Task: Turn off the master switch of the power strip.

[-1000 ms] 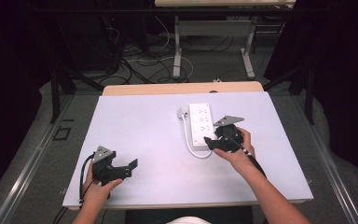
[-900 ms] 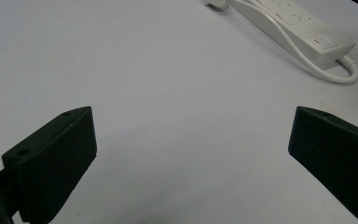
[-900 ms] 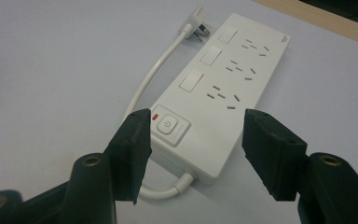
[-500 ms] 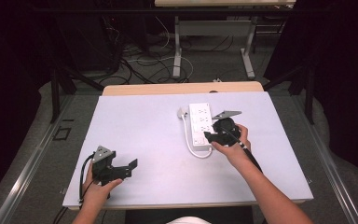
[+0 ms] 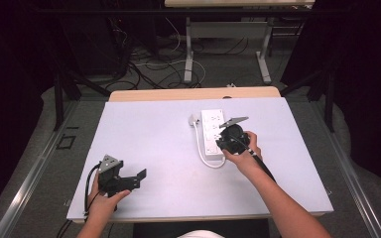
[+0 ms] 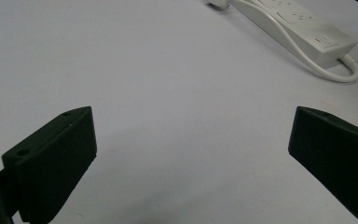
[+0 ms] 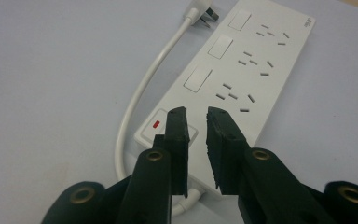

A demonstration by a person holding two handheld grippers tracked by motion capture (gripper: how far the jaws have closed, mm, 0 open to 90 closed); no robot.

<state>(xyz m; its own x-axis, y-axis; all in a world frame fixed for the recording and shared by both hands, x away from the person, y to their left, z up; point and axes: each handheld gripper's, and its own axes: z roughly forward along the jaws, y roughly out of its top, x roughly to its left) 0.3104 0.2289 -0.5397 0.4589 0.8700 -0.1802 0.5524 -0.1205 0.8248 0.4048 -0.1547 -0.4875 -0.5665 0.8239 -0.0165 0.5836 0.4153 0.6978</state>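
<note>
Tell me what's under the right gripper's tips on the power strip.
The right gripper, nearly closed with nothing between its tips, hovers over the power strip end with the switch and red indicator. It covers part of the switch, so contact cannot be told.

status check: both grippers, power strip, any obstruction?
Right gripper jaws just closing, nearly shut, nothing between, over power strip switch end. Left gripper open, idle. Strip flat on table; nothing in the way.

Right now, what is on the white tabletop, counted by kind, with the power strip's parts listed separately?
White power strip: 1
Socket groups on it: 3
White rocker switches beside the sockets: 3
Main switch with red mark: 1
Attached cable ending in a plug: 1
Hand-held grippers: 2, the left hand-held gripper and the right hand-held gripper
Total separate things: 3
</note>
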